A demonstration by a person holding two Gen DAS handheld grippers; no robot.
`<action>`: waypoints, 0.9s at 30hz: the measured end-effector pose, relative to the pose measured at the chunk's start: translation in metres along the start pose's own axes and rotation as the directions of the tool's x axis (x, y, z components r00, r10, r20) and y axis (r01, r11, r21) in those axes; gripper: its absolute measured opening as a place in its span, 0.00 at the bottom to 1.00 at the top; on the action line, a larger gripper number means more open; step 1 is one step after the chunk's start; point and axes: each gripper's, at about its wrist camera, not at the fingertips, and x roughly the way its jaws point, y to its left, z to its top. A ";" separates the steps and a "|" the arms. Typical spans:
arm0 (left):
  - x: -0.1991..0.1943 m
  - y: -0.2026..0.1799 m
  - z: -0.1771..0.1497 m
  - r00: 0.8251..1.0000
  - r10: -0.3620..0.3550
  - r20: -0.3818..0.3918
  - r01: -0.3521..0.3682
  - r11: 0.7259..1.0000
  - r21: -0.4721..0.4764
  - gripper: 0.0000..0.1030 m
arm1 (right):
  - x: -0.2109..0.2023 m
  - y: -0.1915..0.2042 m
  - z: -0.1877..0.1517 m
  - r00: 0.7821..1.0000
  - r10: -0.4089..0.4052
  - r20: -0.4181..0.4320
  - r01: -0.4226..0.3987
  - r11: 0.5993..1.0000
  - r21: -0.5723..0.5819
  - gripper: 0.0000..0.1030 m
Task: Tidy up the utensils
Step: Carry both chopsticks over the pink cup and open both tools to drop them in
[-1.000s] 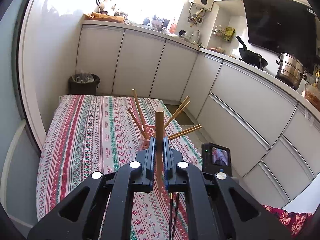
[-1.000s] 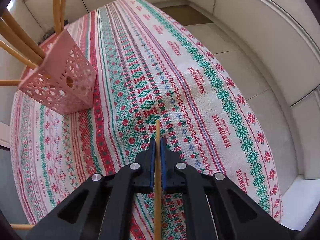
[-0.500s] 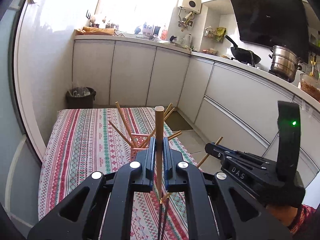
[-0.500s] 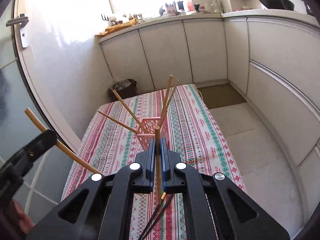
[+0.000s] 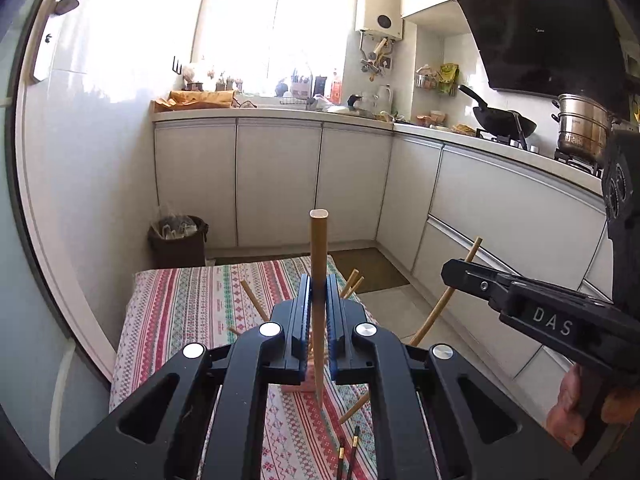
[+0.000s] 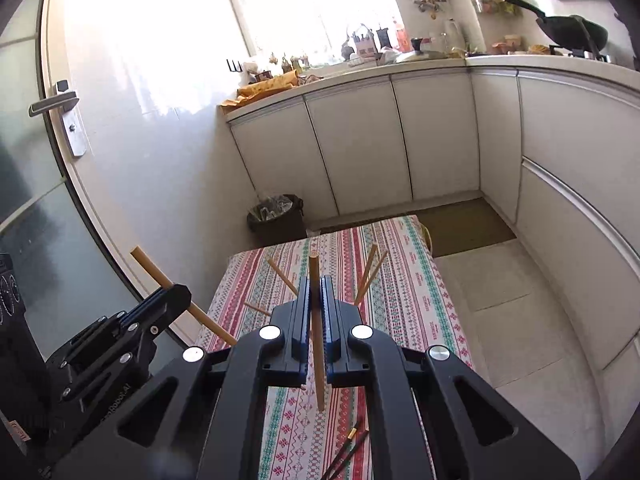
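My left gripper (image 5: 319,282) is shut on a thick wooden chopstick (image 5: 319,240) that stands upright between its pads. My right gripper (image 6: 316,285) is shut on a thinner wooden chopstick (image 6: 314,268), also upright. Both hang above the table's patterned cloth (image 6: 404,300). The pink holder (image 5: 297,387) is mostly hidden behind my left gripper. Several wooden chopsticks (image 6: 370,272) fan out of it. Each gripper shows in the other's view, the right gripper (image 5: 452,271) at the right and the left gripper (image 6: 178,295) at the left. Two dark chopsticks (image 6: 348,446) lie on the near cloth.
A dark waste bin (image 5: 178,236) stands on the floor beyond the table's far end. White cabinets (image 6: 360,144) line the back and right walls, with a wok (image 5: 504,120) and a steel pot (image 5: 582,128) on the counter. A door with a handle (image 6: 54,104) is at the left.
Both grippers have risen with their chopsticks. The right one came up a long way from just over the cloth and tipped upward. The table and holder now sit lower in both views.
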 end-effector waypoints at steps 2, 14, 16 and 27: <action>0.009 0.000 0.010 1.000 0.009 0.015 -0.009 1.000 0.001 0.06 | 0.006 0.001 0.014 1.000 -0.006 0.026 0.006 1.000 -0.005 0.05; 0.125 0.019 0.016 0.998 0.049 -0.028 -0.050 0.999 -0.011 0.08 | 0.092 -0.013 0.040 0.998 -0.034 0.058 0.035 0.999 -0.019 0.05; 0.139 0.027 0.009 0.997 0.058 -0.049 -0.060 0.997 -0.042 0.18 | 0.109 -0.017 0.034 0.998 -0.038 0.048 0.039 0.999 -0.016 0.05; 0.120 0.059 0.015 0.996 0.091 0.005 -0.090 0.987 -0.130 0.33 | 0.152 -0.024 0.017 0.998 -0.055 -0.010 0.055 0.998 -0.007 0.05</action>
